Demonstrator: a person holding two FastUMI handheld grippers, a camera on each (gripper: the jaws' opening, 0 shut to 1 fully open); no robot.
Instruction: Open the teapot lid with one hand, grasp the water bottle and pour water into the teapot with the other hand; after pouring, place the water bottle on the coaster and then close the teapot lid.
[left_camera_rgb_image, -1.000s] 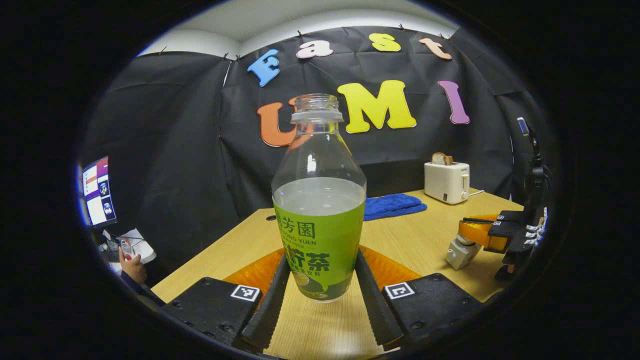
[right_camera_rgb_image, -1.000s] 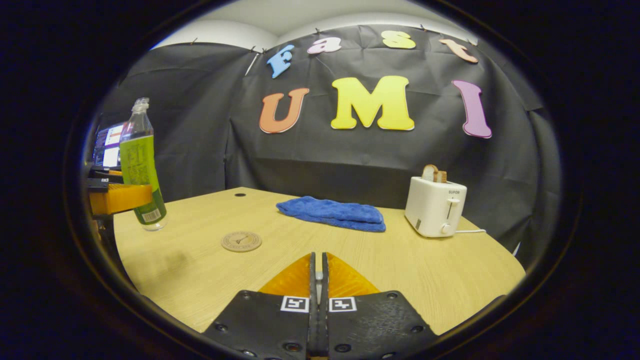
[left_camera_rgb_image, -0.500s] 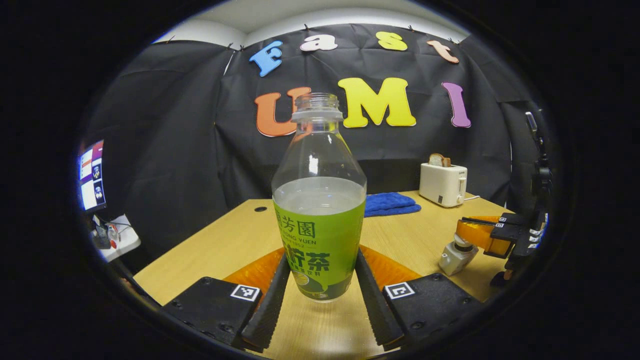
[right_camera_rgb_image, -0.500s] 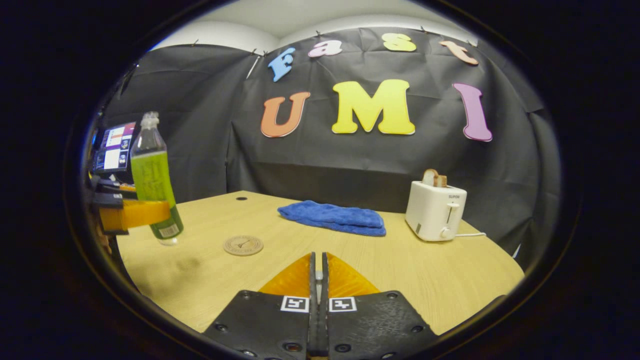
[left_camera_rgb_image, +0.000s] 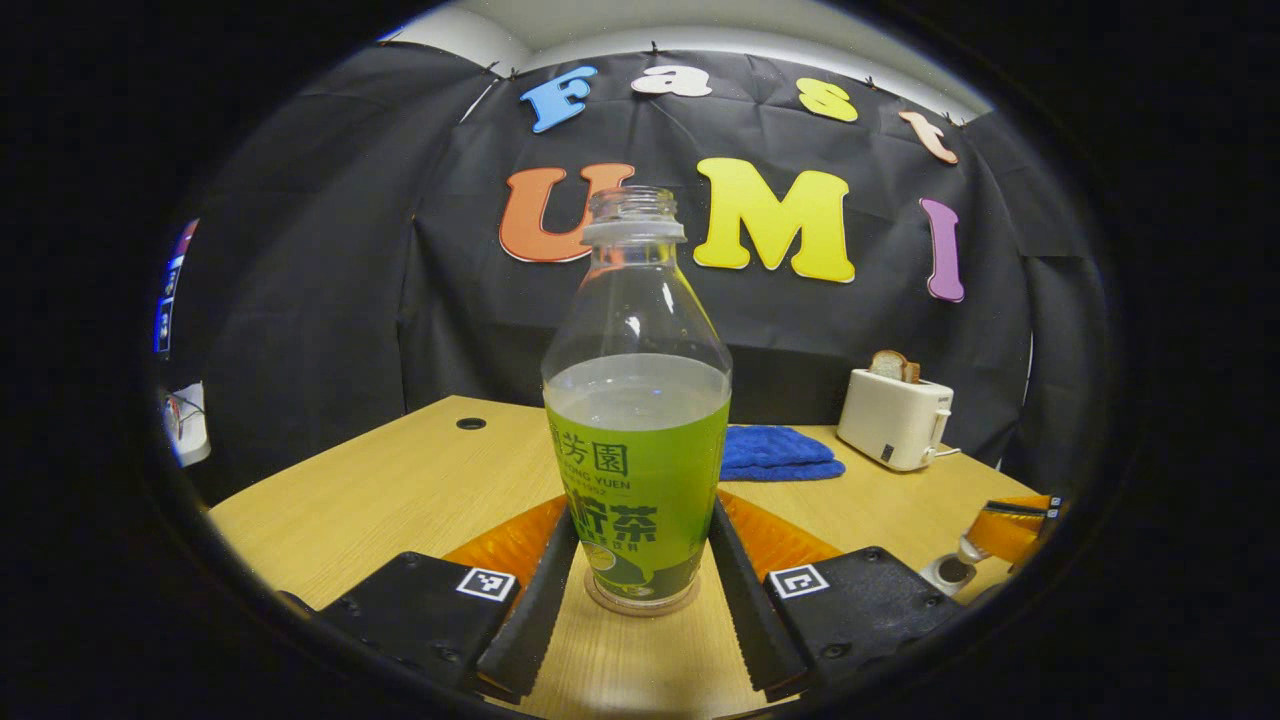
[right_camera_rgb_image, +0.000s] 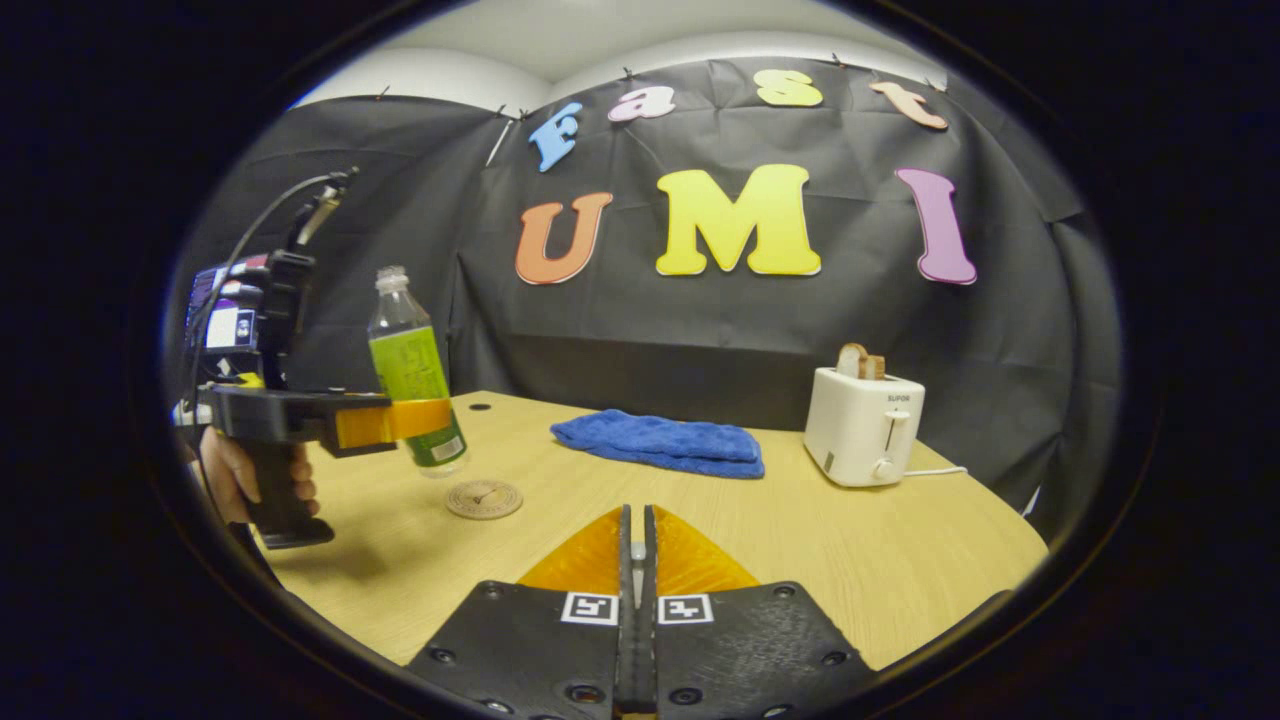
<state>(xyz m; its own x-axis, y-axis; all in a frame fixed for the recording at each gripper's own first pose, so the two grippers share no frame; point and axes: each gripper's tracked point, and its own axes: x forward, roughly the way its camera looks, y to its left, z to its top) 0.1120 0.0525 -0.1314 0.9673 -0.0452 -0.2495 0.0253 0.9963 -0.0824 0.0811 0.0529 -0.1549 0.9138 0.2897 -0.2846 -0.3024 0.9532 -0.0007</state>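
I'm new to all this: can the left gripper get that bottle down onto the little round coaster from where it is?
Probably yes. The left gripper holds the water bottle upright just above the coaster, which lies bare on the table with nothing between them; the blue cloth lies well off.

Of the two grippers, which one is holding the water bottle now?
The left gripper: its fingers grip the water bottle above the coaster. The right gripper is shut, without the bottle.

Staged recording booth: black cloth wall (right_camera_rgb_image: 700, 330), wooden tabletop (right_camera_rgb_image: 800, 540), toaster (right_camera_rgb_image: 862, 425), blue towel (right_camera_rgb_image: 660, 442), monitor (left_camera_rgb_image: 165, 300) beside it.
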